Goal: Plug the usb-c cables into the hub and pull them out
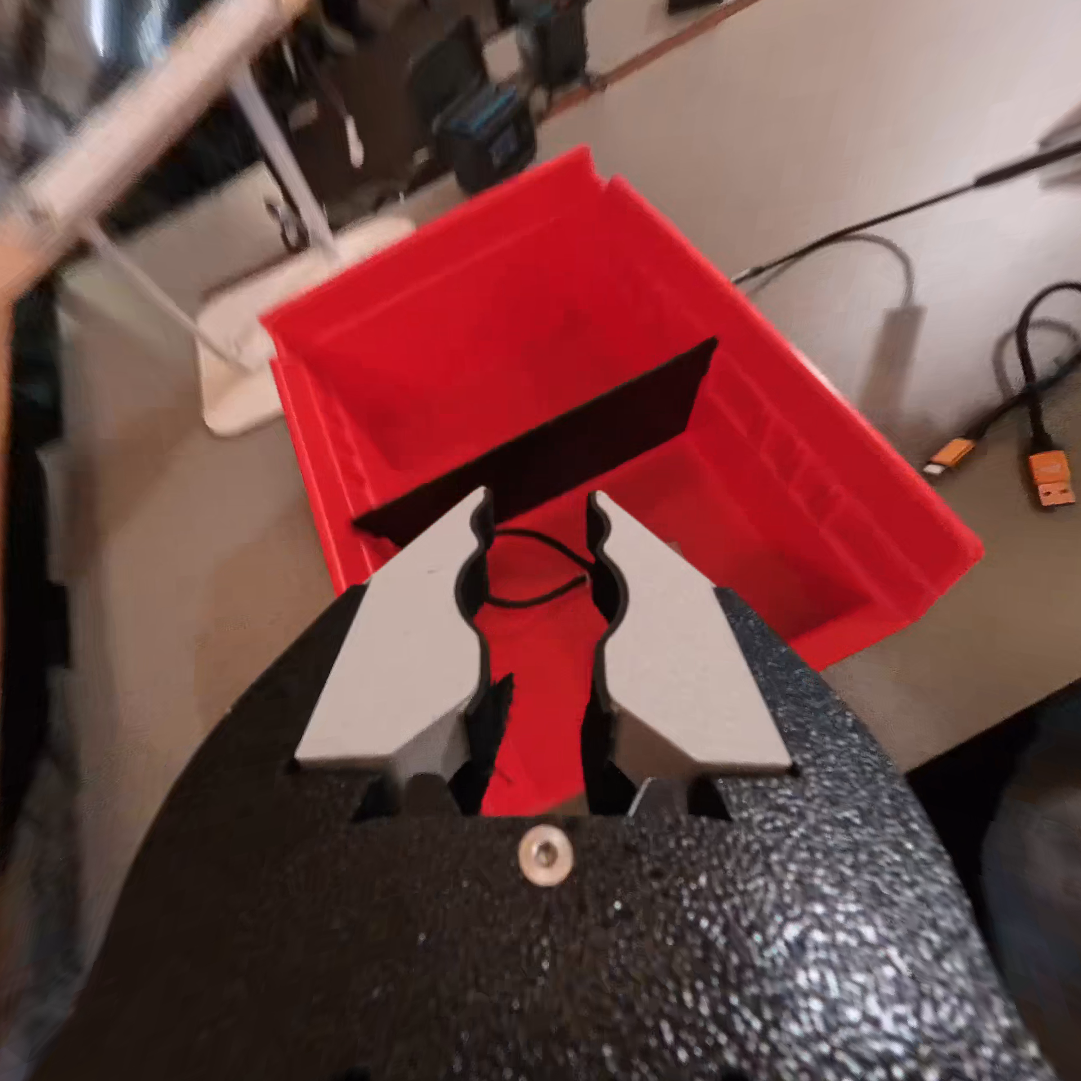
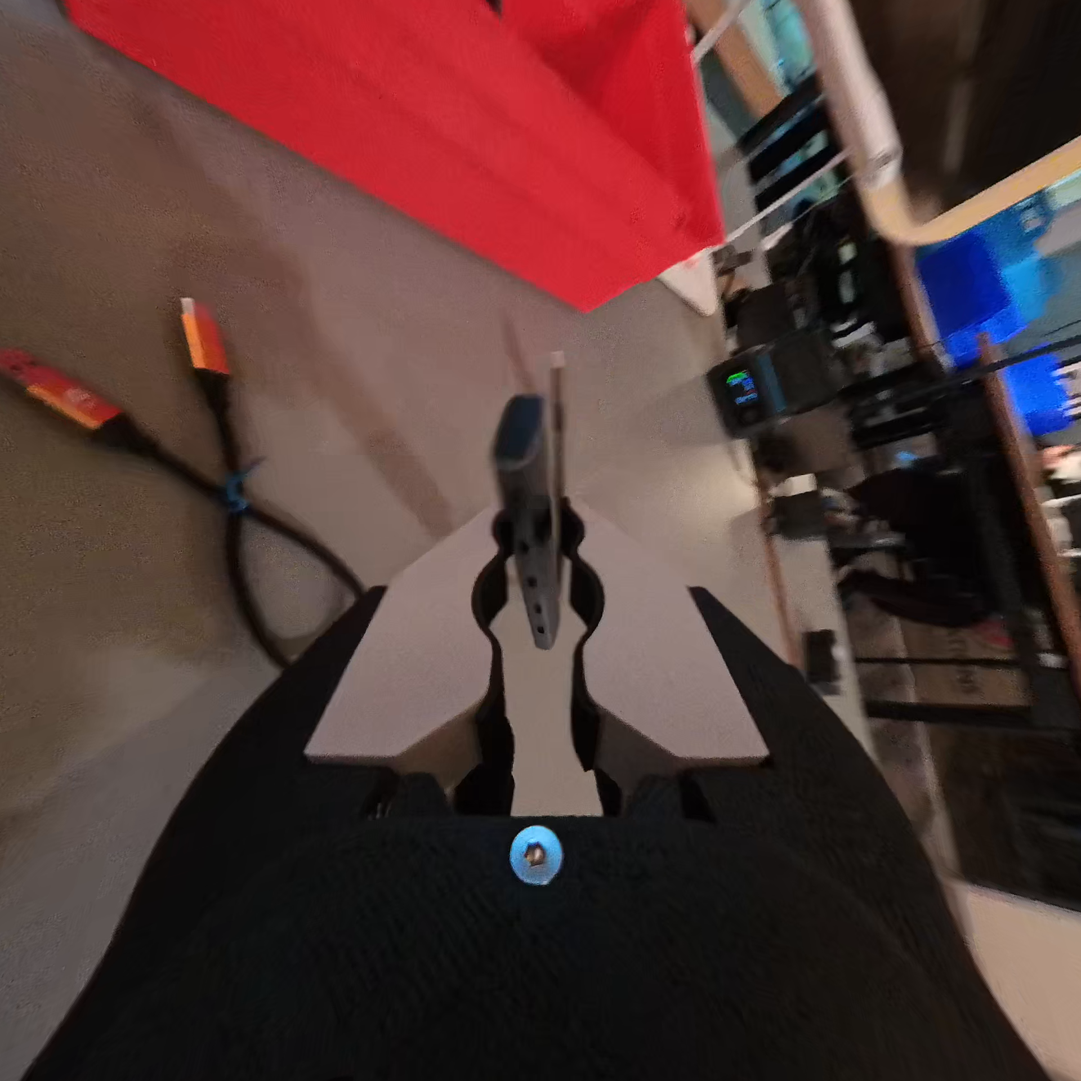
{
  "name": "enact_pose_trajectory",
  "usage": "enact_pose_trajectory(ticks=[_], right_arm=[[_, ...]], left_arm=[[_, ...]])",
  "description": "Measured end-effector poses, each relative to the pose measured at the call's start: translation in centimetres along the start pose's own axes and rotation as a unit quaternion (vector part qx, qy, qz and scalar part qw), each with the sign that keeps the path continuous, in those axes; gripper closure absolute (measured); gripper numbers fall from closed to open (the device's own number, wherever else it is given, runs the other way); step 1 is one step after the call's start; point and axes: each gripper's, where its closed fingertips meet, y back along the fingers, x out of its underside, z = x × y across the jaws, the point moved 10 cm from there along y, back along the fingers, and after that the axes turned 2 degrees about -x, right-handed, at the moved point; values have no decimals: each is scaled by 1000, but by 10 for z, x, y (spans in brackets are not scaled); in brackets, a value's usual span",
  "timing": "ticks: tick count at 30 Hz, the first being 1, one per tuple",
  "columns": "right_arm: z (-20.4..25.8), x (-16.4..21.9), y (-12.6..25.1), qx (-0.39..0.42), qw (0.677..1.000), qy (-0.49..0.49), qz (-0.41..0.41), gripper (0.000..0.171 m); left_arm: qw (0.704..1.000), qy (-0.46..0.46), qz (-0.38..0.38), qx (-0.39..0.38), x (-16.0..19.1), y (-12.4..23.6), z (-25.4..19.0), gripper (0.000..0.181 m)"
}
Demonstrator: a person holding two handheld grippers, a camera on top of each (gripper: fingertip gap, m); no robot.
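My right gripper (image 2: 538,520) is shut on the grey hub (image 2: 529,561). It holds the hub on edge, and a row of ports faces the camera. A thin cable with a pale tip (image 2: 556,380) runs forward beside the hub. Two black cables with orange plugs (image 2: 205,339) (image 2: 70,403) lie on the table to its left, joined by a blue tie (image 2: 237,488). My left gripper (image 1: 538,503) is open and empty over a red bin (image 1: 760,421). The left wrist view also shows the orange plugs (image 1: 953,453) (image 1: 1050,477) and a grey hub-like body (image 1: 904,327) at the far right.
The red bin has a black divider (image 1: 538,450) and a thin black cord (image 1: 538,570) inside. Its red wall fills the top of the right wrist view (image 2: 439,134). A white stand base (image 1: 245,327) sits behind it. Shelves and equipment stand beyond the table edge (image 2: 877,468). One gripper's finger ends stand about 30 cm off the other's.
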Motion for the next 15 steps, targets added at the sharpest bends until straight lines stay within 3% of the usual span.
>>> enact_pose_trajectory(ticks=[2,4,7,10,13,15], right_arm=[[6,3,0,-50,997,-58,5,122],[1,1,7,-84,989,-123,-21,102],[-19,-6,28,-83,967,-203,-126,100],[-44,-6,49,-19,943,-266,-199,99],[-55,0,60,64,929,-287,-225,99],[-57,4,59,97,928,-288,-216,101]], left_arm=[[995,92,37,3,8,-7,3,151],[985,148,87,14,18,-19,-1,147],[970,158,182,23,33,-44,-11,136],[961,152,232,17,42,-68,-17,125],[954,173,243,23,46,-83,-19,121],[951,191,242,36,48,-89,-20,131]])
